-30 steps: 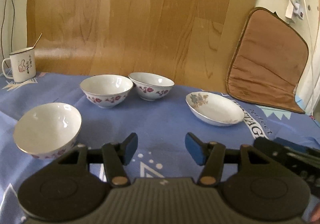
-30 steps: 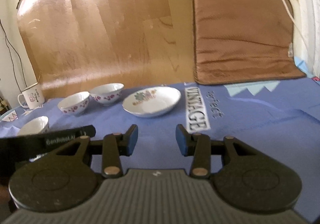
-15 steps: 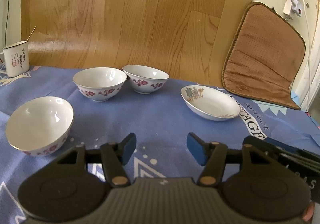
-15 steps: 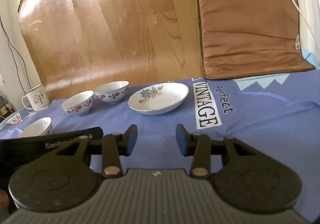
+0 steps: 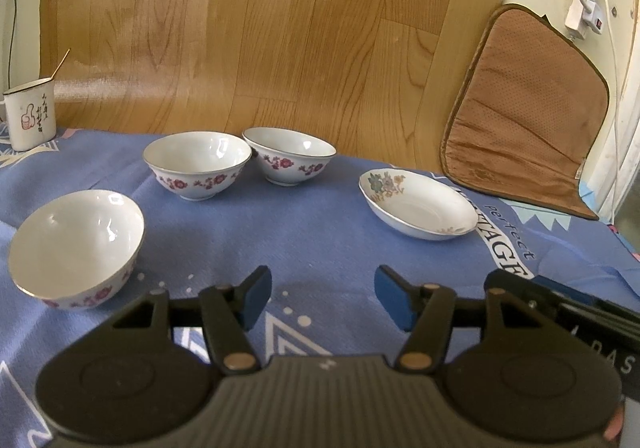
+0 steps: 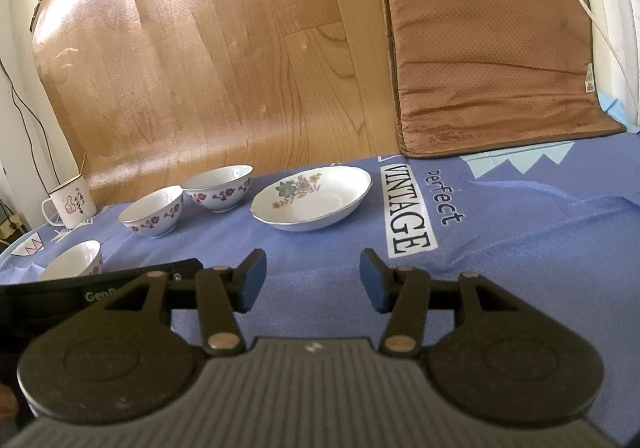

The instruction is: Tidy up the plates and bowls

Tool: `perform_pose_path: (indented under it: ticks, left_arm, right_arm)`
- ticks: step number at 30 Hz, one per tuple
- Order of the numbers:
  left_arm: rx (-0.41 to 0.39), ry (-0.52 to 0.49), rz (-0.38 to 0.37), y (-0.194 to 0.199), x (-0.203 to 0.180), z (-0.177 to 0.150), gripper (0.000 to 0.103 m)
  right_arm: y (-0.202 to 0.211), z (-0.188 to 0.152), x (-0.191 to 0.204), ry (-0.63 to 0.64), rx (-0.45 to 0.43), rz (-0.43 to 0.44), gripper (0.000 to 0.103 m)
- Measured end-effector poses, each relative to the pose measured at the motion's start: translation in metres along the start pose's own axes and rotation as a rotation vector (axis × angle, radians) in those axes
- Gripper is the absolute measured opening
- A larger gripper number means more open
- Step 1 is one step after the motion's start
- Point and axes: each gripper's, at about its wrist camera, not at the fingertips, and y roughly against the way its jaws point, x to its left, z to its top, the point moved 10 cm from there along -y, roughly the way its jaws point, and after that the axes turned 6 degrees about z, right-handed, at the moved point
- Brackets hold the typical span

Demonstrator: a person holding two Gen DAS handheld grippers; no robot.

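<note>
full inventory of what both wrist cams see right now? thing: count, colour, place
bowls: 3, white with red flowers; two rim to rim at the back, one alone nearer, at left
plate: 1, white with a flower print, right of the bowls
mug: 1, white enamel with a thumbs-up print, thin stick inside, far left
cloth: 1, blue with white VINTAGE lettering, under all the dishes
cushion: 1, brown, leaning on the wall at right
wood-pattern sheet: 1, tan, taped up behind the dishes
power strip: 1, white, on the wall top right
left tool: 1, black with blue pads, open, empty, above the cloth
right tool: 1, same, empty, jaws just opening
</note>
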Motion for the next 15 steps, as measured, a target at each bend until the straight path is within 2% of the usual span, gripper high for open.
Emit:
perform_pose_path:
  ticks: [15]
  left_arm:
    - [0.0,0.0,-0.001,0.0002,0.0001,0.0001,0.059]
  right_arm:
    - [0.0006,-0.0001,-0.0004,-0.003,-0.003,0.002,0.055]
